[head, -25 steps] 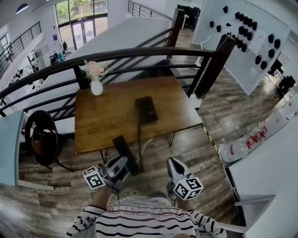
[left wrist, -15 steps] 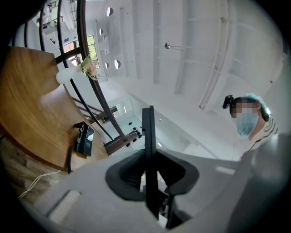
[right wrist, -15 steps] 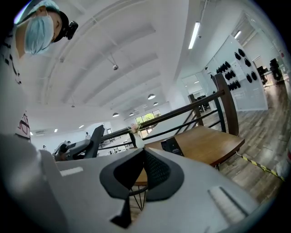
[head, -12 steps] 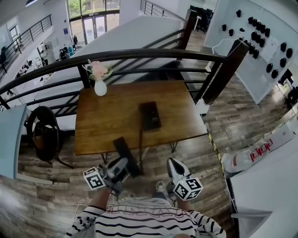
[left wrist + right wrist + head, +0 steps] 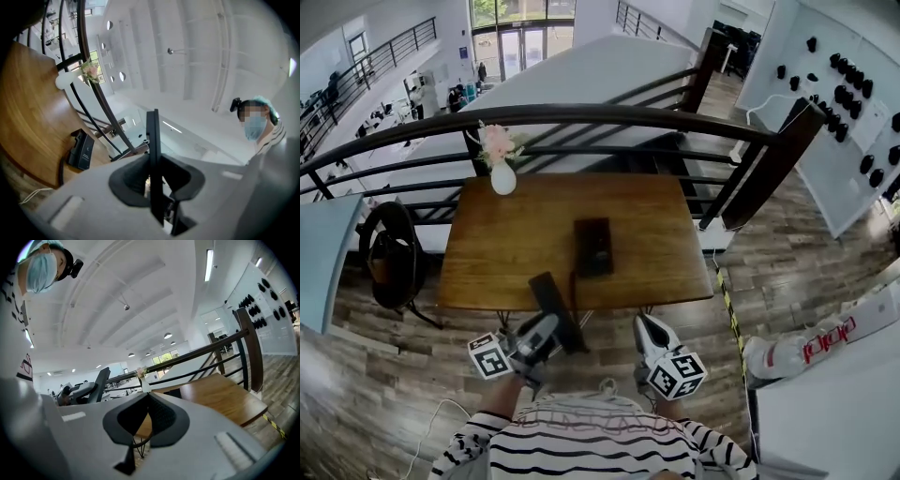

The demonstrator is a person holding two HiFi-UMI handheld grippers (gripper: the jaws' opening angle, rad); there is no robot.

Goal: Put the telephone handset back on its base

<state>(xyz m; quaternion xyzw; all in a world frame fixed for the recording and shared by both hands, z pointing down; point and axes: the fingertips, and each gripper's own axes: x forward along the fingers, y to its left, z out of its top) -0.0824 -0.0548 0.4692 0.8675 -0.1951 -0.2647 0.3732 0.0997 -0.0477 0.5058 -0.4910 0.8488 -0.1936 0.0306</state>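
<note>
Left claw: left gripper (image 5: 542, 333) clenched on the handset (image 5: 549, 298), pads on its two flat faces; in the left gripper view it shows edge-on, a thin black slab standing up btwn the jaws.
Right claw: right gripper (image 5: 654, 339) closed on itself, tips meeting, nothing btwn them (idle, held low near the person's body).
Handset: off the table, in the air at the near side; its far end shows against the table's (image 5: 506, 267) near edge.
Base: base (image 5: 592, 246) sits mid-table, well apart from the handset, w/ the cord (image 5: 573, 286) running from its near end toward the person.
Key relation: base lies ahead of the left gripper and a bit to its right. Base's long axis runs straight away from the person, while the handset's slants, far end leaning left.
Judgement: the next move prob. needs a forward reach plus a turn to line the two axes up.
Nearer hand: both look about equally far from the base; only the left carries anything.
Other: vase (image 5: 502, 176) of flowers at far-left corner, clear of the path.
</note>
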